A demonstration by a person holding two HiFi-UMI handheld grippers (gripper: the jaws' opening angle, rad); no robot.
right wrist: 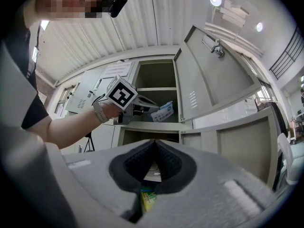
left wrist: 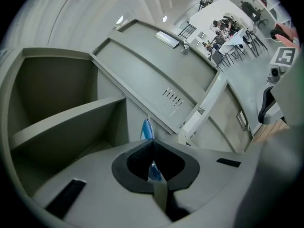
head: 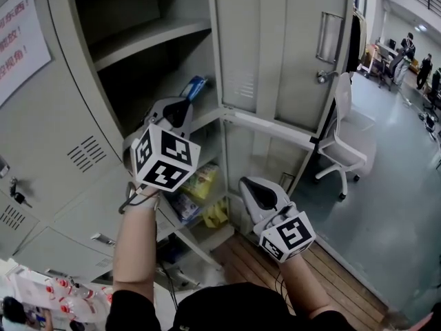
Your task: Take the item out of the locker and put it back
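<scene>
Head view, locker (head: pixel 62 81): grey metal, door (head: pixel 275 47) swung open to the right.
Head view, packet (head: pixel 194 87): blue, in the middle compartment close to its right wall and above the shelf's front edge. Its long axis runs up and right from the jaw tips, into the locker.
Head view, left gripper (head: pixel 180 109): reaches into that compartment, with the packet at its tips.
Head view, right gripper (head: pixel 251 185): outside the locker, low, in front of the lower compartment and well apart from the packet.
Left gripper view, packet (left wrist: pixel 147 128): seen edge-on as a thin blue strip, upright and leaning a little. It rises past the jaw tips in front of the compartment's right wall.
Left gripper view, left gripper (left wrist: pixel 152 144): jaws pressed together, pinching the packet's lower edge.
Left gripper view, shelf (left wrist: pixel 66 122): the upper one, bare, to the left of the packet.
Right gripper view, packet (right wrist: pixel 164 112): printed blue-and-white face turned this way, long axis tilted up to the right. It sits just above the shelf's front edge, beside the door's hinge side. Whether it rests on the shelf cannot be told.
Right gripper view, left gripper (right wrist: pixel 142 109): clamped on the packet's left end.
Right gripper view, right gripper (right wrist: pixel 153 144): jaws meet at the tips and grip nothing.
Right gripper view, yellow-green item (right wrist: pixel 148 198): shows through the slit below the jaws, too small to name.
</scene>
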